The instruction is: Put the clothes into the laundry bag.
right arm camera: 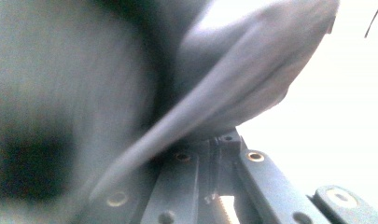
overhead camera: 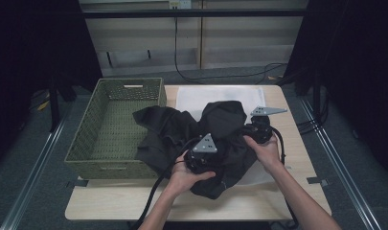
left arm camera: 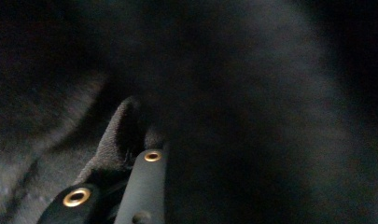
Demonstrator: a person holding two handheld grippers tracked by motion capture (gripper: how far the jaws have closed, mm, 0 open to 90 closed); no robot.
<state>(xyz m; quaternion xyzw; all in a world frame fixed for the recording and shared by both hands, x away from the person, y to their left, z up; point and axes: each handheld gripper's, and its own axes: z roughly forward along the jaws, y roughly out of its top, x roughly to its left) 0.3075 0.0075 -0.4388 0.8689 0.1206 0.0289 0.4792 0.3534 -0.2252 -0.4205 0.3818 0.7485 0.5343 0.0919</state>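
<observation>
A dark crumpled garment point(overhead camera: 172, 129) lies heaped on the middle of the table, partly over a white cloth point(overhead camera: 196, 98). My left gripper point(overhead camera: 204, 160) sits low on the near part of the heap, under its grey plate, with the hand around it. In the left gripper view a fold of the garment point(left arm camera: 116, 135) stands pinched at the jaw tips of that gripper point(left arm camera: 140, 158). My right gripper point(overhead camera: 256, 130) is at the heap's right side. In the right gripper view its jaws point(right arm camera: 210, 144) are together with a ridge of the fabric point(right arm camera: 224, 84) coming out of them.
A green woven basket point(overhead camera: 86, 139) stands at the table's left, touching the garment's left edge. The wooden table point(overhead camera: 129, 201) shows bare wood along its near edge. Black cables trail from both grippers toward the front. Dark curtains flank the table.
</observation>
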